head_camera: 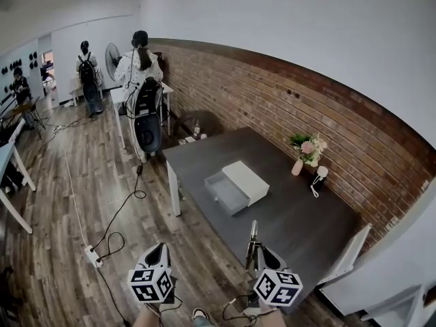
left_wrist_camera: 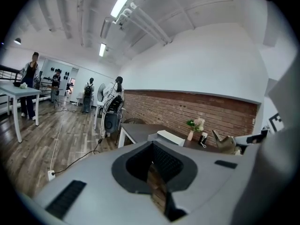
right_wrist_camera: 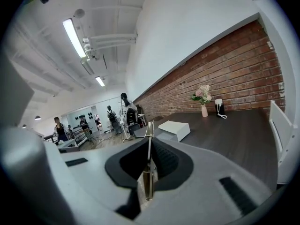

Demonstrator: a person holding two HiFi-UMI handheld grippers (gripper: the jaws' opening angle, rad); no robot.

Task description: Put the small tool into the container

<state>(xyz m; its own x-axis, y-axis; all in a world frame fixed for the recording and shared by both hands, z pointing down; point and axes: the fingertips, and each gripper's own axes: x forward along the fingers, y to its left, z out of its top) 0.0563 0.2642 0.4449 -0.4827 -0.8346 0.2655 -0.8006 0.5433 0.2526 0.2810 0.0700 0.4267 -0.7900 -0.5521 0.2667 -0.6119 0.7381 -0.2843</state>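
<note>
White left claw point(head_camera: 157, 249) is pressed together and empty. Right claw point(head_camera: 257, 252) pinches the small tool point(head_camera: 253, 234), a thin metal piece, tip up. Step looks like carry. Container point(head_camera: 238, 182), drawer open, sits on the dark surface point(head_camera: 303, 216) at 11 o'clock, well apart. Next: reach over the drawer and release.

One container point(head_camera: 246, 180), one tool point(head_camera: 253, 236), one vase point(head_camera: 298, 167)

**Blind spots, current frame**

- small tool point(right_wrist_camera: 150, 130): thin metal strip, type too small to tell. Lower end is buried between the right gripper point(right_wrist_camera: 149, 146) pads.
- container point(head_camera: 236, 186): drawer contents not resolvable from the head view.
- white object point(head_camera: 317, 178) beside the vase point(head_camera: 298, 167): can't identify.
- left hand point(head_camera: 150, 315) and right hand point(head_camera: 272, 317): cropped by the head view's bottom edge.
</note>
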